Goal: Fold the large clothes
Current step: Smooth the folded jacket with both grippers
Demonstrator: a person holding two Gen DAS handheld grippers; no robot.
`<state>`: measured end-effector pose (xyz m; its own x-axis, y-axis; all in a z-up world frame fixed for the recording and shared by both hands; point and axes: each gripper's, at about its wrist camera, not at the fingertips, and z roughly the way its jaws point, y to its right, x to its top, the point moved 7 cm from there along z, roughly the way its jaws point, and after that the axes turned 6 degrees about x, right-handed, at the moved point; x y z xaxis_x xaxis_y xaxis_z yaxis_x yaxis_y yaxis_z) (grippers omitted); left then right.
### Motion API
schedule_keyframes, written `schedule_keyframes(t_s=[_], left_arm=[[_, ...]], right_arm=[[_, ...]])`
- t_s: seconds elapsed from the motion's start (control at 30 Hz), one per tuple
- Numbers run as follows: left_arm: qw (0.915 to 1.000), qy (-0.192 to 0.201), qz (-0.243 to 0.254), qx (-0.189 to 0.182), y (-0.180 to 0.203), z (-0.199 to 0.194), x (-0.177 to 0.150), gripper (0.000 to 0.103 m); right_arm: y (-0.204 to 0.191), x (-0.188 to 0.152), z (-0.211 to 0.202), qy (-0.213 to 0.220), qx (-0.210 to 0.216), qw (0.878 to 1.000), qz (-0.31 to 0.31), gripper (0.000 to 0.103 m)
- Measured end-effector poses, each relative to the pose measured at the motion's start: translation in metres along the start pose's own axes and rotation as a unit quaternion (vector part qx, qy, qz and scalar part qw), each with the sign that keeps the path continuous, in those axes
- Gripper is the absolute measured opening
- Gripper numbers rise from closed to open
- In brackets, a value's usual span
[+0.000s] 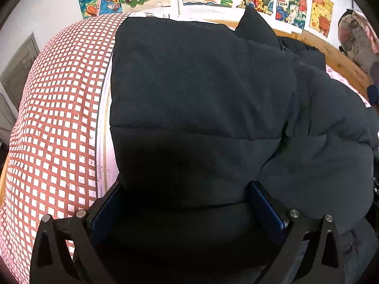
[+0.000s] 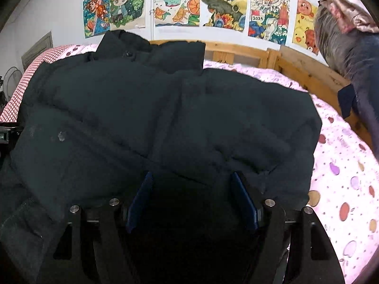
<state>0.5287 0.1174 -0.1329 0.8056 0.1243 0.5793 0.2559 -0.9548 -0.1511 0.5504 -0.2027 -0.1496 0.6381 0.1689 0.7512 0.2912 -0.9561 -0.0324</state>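
1. Black and puffy, the quilted jacket [image 2: 165, 118] is our landmark; it lies spread across the bed, covering most of both wrist views.
2. We see its collar [image 2: 151, 47] at the far end, toward the wooden bed frame [image 2: 308, 71], and a small pale mark [image 2: 61, 137] on its left half in the right wrist view.
3. Our left hand-held gripper [image 1: 187, 187] sits low over the jacket's near left part, its jaws spread as wide as they go. Black padded fabric lies between the blue pads [image 1: 267, 206], but we cannot see them pressing on it.
4. Our right hand-held gripper [image 2: 191, 177] hovers over the jacket's near middle, jaws parted with dark fabric beneath and between them; the pads stand clear of it on both sides.
5. Left of the jacket, a red-and-white checked quilt [image 1: 54, 118] covers the bed.
6. Right of the jacket, a pink sheet [image 2: 343, 177] printed with coloured fruit shapes shows bare.
7. Beyond the jacket, colourful drawings [image 2: 220, 4] hang on the white wall above the bed frame.
8. To the jacket's far right, a bundle of grey and floral cloth [image 2: 343, 35] leans over the bed frame.
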Motion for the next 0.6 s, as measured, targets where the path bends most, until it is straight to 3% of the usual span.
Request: schedule_keyframes(t_s=[0.33, 0.6], left_arm=[[0.9998, 0.017, -0.007, 0.0, 0.023, -0.004, -0.013, 0.103], [0.9994, 0.027, -0.021, 0.004, 0.014, -0.03, -0.025, 0.103]], right_arm=[[-0.003, -0.009, 0.008, 0.014, -0.018, 1.0, -0.005, 0.066], [0.01, -0.015, -0.001, 0.052, -0.01, 0.998, 0.028, 0.084]])
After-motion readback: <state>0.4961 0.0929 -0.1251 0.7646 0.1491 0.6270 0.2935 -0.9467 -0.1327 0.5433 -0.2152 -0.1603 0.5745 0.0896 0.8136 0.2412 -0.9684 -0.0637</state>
